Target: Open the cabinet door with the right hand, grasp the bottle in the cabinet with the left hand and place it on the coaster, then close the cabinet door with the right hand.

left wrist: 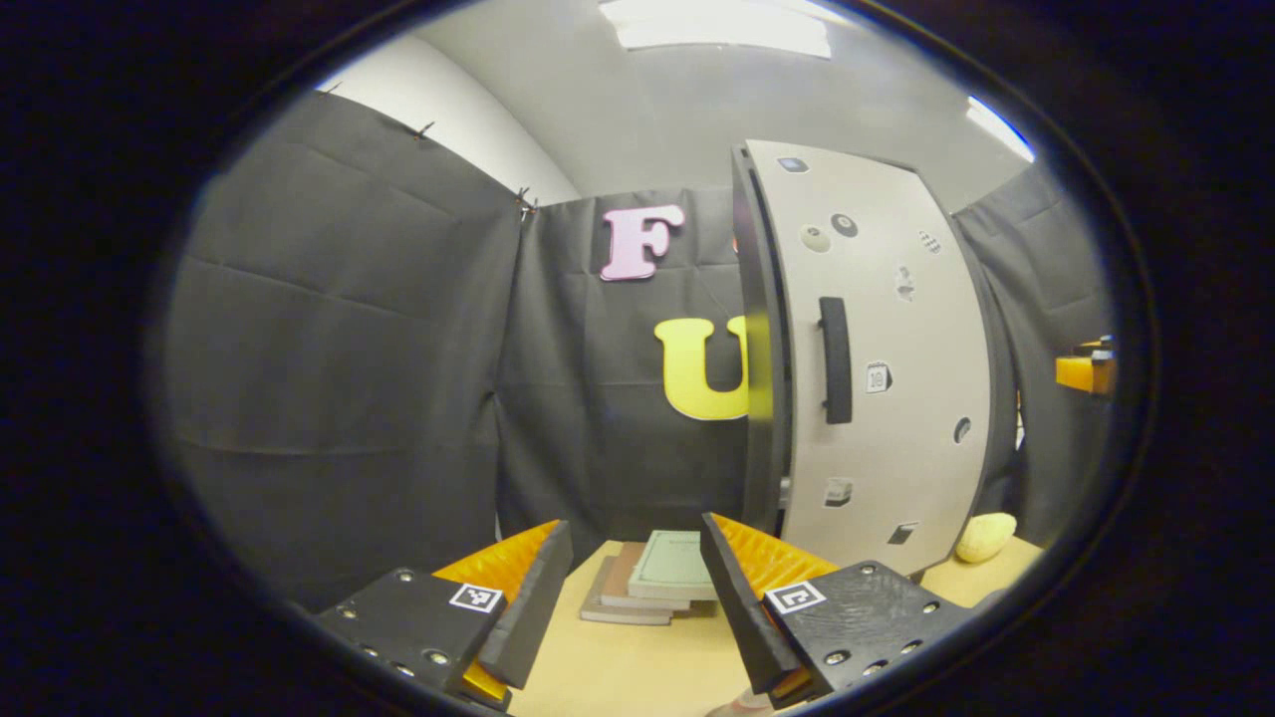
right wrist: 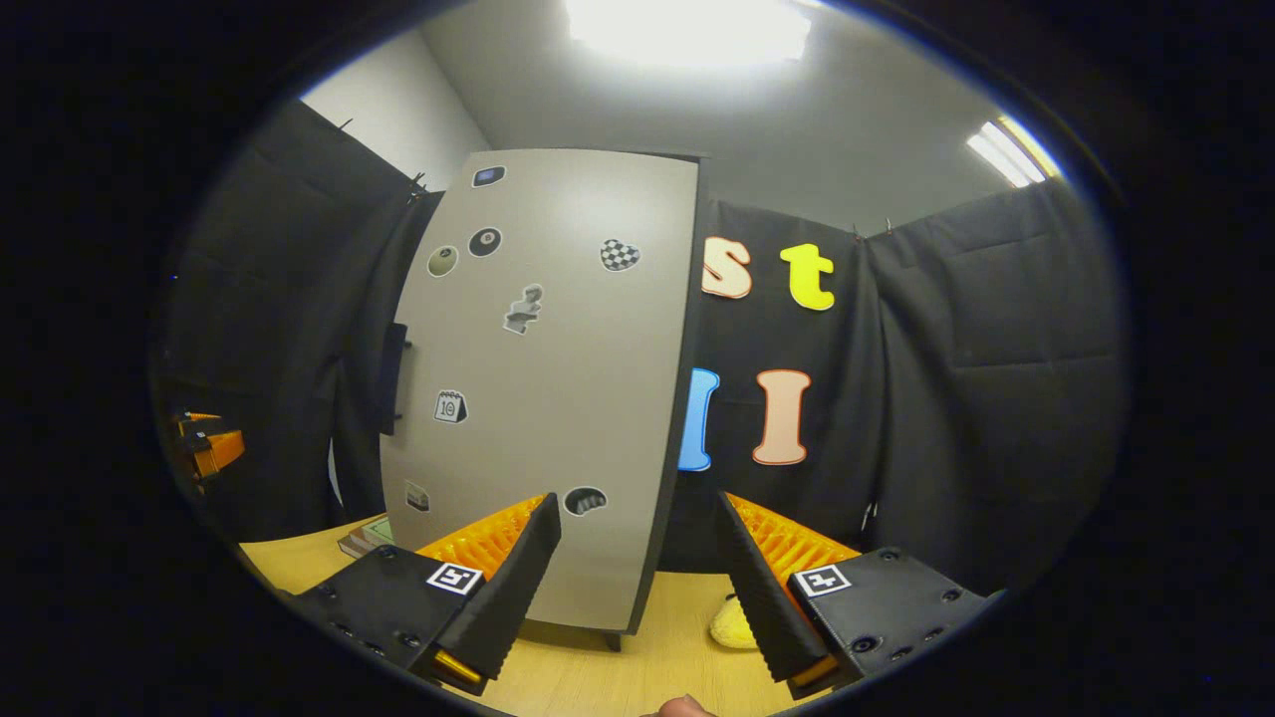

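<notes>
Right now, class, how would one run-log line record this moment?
stage: start | cabinet door: closed | handle: untouched | left gripper: open, empty | right gripper: open, facing door | books: on table

Books point(left wrist: 652, 578) stacked on table point(left wrist: 618, 667); yellow lump point(left wrist: 986, 537)

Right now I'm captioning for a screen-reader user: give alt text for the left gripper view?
A pale cabinet door with a black handle stands closed ahead, right of centre. The open left gripper points over a wooden table toward stacked books; a yellow lumpy object lies beside the cabinet.
</notes>
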Available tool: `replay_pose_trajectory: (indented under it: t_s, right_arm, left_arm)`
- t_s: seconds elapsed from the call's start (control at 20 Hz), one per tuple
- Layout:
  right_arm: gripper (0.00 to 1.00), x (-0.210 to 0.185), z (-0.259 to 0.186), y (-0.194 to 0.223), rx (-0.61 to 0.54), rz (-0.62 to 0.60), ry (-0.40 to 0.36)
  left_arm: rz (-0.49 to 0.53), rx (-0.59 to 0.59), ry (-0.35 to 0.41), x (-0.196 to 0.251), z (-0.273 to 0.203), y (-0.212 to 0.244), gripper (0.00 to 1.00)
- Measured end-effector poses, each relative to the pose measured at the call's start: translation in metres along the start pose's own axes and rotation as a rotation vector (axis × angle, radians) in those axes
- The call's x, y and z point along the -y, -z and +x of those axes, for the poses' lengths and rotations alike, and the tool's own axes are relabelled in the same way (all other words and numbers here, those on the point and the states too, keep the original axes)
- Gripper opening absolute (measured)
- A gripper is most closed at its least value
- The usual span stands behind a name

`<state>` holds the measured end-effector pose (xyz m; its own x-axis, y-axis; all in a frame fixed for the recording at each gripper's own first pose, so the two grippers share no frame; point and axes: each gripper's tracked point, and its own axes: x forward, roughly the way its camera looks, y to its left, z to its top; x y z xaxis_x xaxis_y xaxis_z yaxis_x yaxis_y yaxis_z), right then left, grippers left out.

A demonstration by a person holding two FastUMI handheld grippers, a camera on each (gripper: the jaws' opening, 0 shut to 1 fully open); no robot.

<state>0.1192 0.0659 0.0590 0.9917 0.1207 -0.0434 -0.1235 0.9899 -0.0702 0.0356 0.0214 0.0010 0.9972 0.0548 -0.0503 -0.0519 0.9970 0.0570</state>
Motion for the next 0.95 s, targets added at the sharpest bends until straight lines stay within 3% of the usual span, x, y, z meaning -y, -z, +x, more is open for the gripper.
replay_pose_trajectory:
  t_s: [0.35,0.95]
  right_arm:
    - [0.98,0.046,-0.008,0.025,-0.038,0.068,0.066]
    - [0.98,0.038,-0.001,0.018,-0.022,0.074,0.058]
  left_arm:
    - [0.025,-0.007,0.018,0.03,-0.003,-0.006,0.78]
    - [0.046,0.007,-0.005,0.022,0.0,-0.003,0.8]
